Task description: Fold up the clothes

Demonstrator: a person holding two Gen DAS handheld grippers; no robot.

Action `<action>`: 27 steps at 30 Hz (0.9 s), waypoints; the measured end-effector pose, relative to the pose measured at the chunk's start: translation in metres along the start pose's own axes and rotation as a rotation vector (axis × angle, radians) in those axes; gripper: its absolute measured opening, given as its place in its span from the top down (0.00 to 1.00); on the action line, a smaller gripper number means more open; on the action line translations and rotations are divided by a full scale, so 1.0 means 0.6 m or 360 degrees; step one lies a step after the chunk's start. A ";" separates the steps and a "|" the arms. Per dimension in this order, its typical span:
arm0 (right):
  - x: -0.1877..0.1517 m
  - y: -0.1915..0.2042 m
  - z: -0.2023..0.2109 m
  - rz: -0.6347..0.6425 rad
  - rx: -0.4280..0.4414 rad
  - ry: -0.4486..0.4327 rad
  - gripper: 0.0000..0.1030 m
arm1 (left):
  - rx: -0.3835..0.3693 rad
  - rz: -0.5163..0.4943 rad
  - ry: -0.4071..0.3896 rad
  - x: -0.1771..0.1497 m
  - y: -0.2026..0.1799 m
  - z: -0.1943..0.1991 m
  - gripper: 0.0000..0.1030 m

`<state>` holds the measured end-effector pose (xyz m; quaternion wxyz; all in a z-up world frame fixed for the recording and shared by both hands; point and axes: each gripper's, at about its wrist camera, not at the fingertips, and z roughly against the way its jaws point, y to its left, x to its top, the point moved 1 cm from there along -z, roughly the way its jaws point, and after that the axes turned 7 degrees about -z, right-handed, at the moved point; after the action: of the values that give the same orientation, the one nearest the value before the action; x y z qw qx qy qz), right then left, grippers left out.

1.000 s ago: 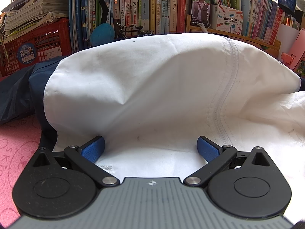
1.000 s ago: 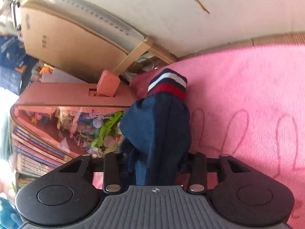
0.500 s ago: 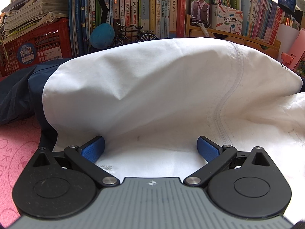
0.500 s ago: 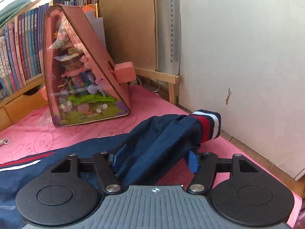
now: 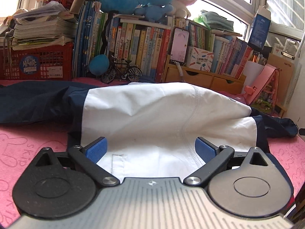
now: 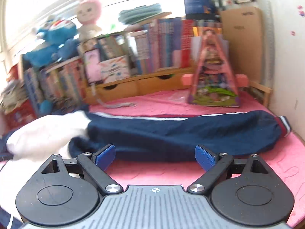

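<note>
Two grippers in view | your right gripper (image 6: 154,157): jaws opening, nothing between them; it clamped the navy sleeve (image 6: 190,133) a second ago, now the sleeve lies stretched across the pink mat (image 6: 276,164) | your left gripper (image 5: 151,149): spread wide as before over the jacket's white lining (image 5: 152,114), gripping nothing.

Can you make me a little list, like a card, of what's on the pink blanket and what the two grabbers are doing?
garment: white and navy jacket, lying on the pink blanket
sleeve: navy sleeve stretched flat, striped cuff at its far end
left gripper: jaws apart, white cloth between them
right gripper: jaws opening, nothing between them, sleeve just beyond
behind: books, plush toys, toy bicycle
</note>
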<state>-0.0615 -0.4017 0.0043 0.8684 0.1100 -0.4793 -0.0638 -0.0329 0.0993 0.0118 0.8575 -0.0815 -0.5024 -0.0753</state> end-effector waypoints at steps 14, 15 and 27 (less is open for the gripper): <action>-0.138 0.160 -0.068 0.0087 0.0250 0.0182 0.11 | 0.0204 0.0268 0.0186 -0.098 0.065 0.034 0.09; -0.136 0.159 -0.075 0.0067 0.0251 0.0174 0.11 | 0.0205 0.0309 0.0171 -0.098 0.070 0.029 0.14; -0.110 0.139 -0.093 -0.0202 0.0467 0.0215 0.85 | 0.0144 0.0487 0.0049 -0.080 0.076 0.036 0.96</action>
<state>-0.0491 -0.2996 -0.0577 0.8674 0.2697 -0.4162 -0.0404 -0.0647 0.1505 -0.0227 0.8693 -0.1172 -0.4740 0.0775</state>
